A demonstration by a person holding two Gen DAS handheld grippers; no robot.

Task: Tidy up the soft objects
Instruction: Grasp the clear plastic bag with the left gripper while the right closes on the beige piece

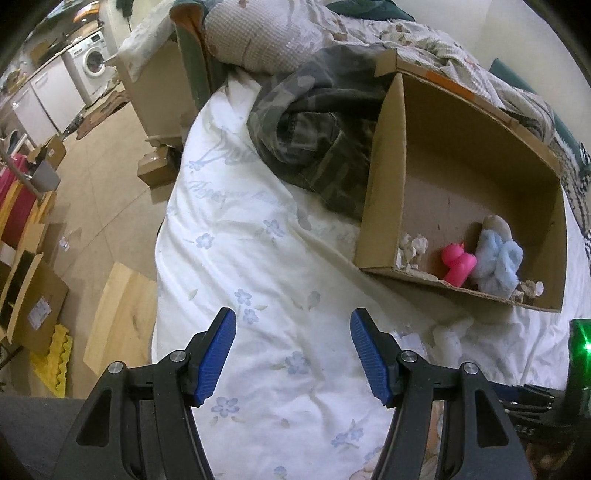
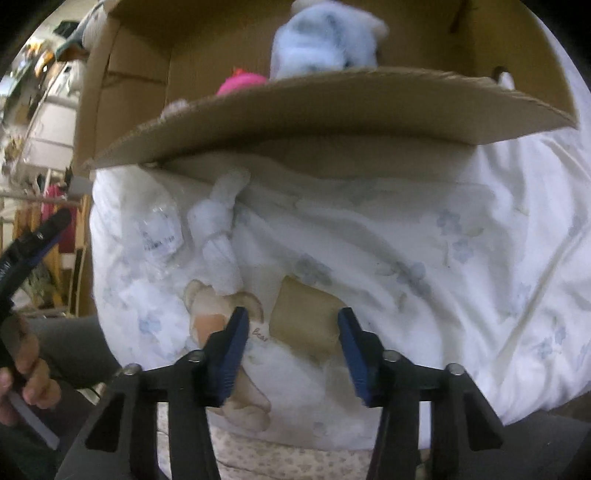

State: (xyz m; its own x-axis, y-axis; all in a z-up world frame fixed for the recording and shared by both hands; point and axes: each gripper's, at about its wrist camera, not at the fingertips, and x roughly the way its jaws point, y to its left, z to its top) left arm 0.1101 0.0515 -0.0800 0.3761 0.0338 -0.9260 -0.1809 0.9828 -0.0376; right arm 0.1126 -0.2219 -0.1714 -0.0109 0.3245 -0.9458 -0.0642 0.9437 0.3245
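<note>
A cardboard box lies on the white floral bedsheet. Inside it are a pink rubber duck, a light blue plush and small cream bits. My left gripper is open and empty over the sheet, left of the box. My right gripper is open just in front of the box flap, over a tan pad. A white plush bunny and a beige bear lie by its left finger. The blue plush and duck show behind the flap.
A camouflage garment is heaped behind the box, with a pillow beyond. The bed edge drops at left to a floor with cardboard boxes and a wooden board. A clear plastic bag lies on the sheet.
</note>
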